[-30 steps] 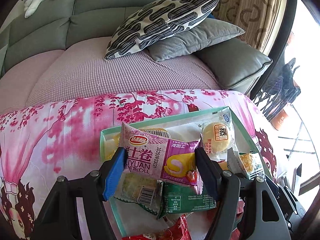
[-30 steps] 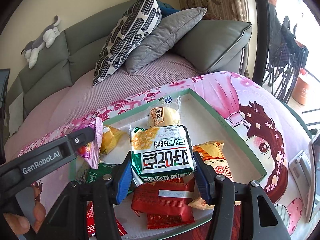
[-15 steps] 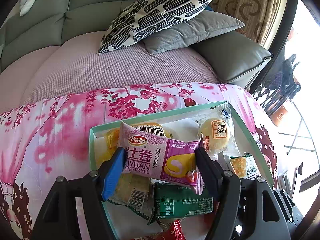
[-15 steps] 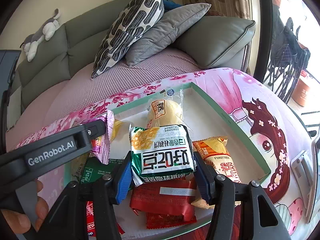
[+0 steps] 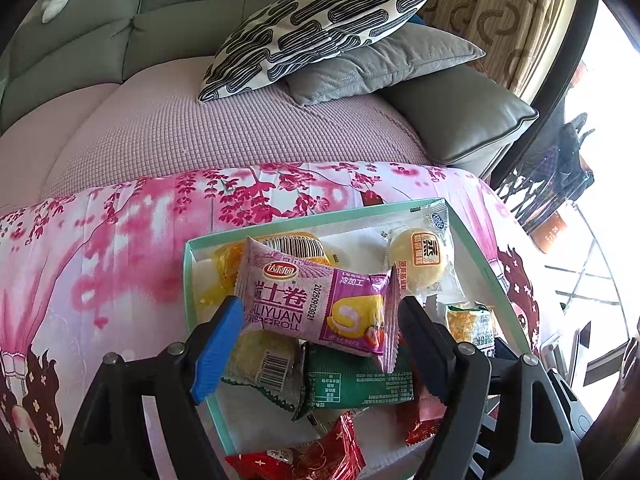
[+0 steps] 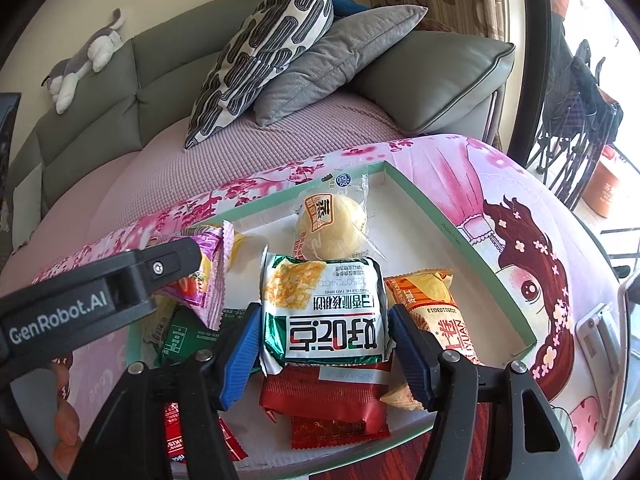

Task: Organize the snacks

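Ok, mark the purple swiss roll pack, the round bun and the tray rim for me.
purple swiss roll pack [image 5: 316, 300]: left wrist view, middle of its printed front.
round bun [image 6: 332, 222]: right wrist view, centre of the bun.
tray rim [image 6: 452, 224]: right wrist view, right-hand green edge.

Purple snack packet [image 5: 316, 300]: "ALIYUAN", "ROLL", number "2025090362". Left gripper [image 6: 168, 276], black arm: "GenRobot.AI". Green-and-white packet [image 6: 324, 312]: small line "HE TAO BING", upside down; orange packet [image 6: 436, 312]: "YUAN", partly hidden.
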Demonstrator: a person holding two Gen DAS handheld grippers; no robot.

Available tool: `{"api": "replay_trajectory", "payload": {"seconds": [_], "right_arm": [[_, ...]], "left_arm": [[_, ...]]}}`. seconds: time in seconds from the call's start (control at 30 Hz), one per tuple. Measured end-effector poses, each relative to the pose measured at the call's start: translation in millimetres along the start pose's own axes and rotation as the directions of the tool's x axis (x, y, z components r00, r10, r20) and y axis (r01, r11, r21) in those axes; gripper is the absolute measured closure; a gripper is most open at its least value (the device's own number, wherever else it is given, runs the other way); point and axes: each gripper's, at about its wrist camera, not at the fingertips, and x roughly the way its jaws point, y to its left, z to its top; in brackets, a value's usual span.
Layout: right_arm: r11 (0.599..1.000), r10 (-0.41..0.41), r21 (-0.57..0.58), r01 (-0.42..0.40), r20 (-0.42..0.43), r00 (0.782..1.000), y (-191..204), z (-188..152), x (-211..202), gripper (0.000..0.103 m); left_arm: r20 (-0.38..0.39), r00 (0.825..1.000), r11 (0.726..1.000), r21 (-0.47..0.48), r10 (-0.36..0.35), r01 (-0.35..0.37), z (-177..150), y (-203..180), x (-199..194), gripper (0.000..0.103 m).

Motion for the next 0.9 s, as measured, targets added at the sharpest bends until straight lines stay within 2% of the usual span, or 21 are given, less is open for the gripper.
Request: {"api": "replay_trajectory", "payload": {"seconds": [0.17,0.4,0.67,0.73,0.9], "right_arm": [[1.0,-0.001,-0.006,0.001,0.008,1.0,0,0,-10,0.035],[1.0,0.0,-0.007,0.0,-0.004,1.0,1,-5,-16,0.035],[1.0,0.005,-0.024,-0.005,-0.003,1.0,8,-8,-21,0.035],[0.999,0.002,-0.034,-0.002,-0.004,1.0,10,-9,-20,0.031],[0.999,0.011,-0.039,-0.011,-0.004,1.0,12,-9,-18,0.018]], "left_arm": [[0.021,1.0,1.0,-0.023,0.008,-0.008,-7,9,-17,0.023],[0.039,0.997,0.997,-0.049,0.068,-0.066,-22,29,-37,0.023],[0.016,0.991,0.987,-0.092,0.134,-0.132,-39,54,-39,0.023],[0.009,0.988,0.983,-0.103,0.156,-0.154,-41,59,-36,0.022],[0.023,0.971,0.967,-0.101,0.239,-0.236,-45,67,-33,0.011]]}}
